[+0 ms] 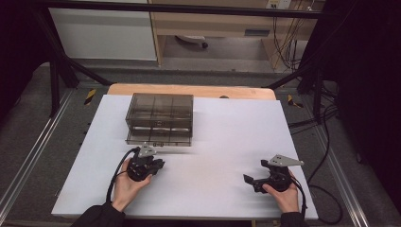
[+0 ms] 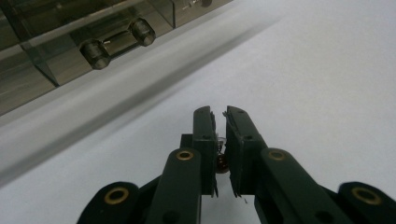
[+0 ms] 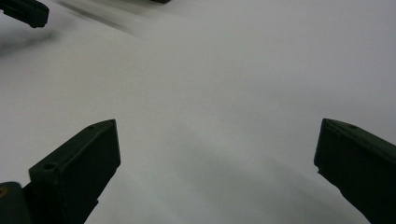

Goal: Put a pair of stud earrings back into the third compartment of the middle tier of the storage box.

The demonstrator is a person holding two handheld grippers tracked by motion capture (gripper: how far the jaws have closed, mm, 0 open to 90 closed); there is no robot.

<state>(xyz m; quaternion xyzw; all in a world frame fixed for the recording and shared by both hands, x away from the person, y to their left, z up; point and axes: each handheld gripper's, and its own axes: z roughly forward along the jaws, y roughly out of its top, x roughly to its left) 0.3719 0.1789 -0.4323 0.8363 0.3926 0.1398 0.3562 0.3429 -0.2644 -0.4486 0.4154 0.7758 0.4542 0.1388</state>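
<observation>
A smoky transparent drawer box stands on the white table at the back left, its lower drawer pulled slightly forward. Two round drawer knobs face my left gripper. My left gripper rests just in front of the box, its jaws shut with nothing between them. My right gripper lies near the front right of the table, pointing left. Its jaws stand wide apart over bare table.
The white sheet covers a wooden tabletop whose far edge shows behind the box. Black frame posts and cables flank the table. A person's hands hold both grippers from the front edge.
</observation>
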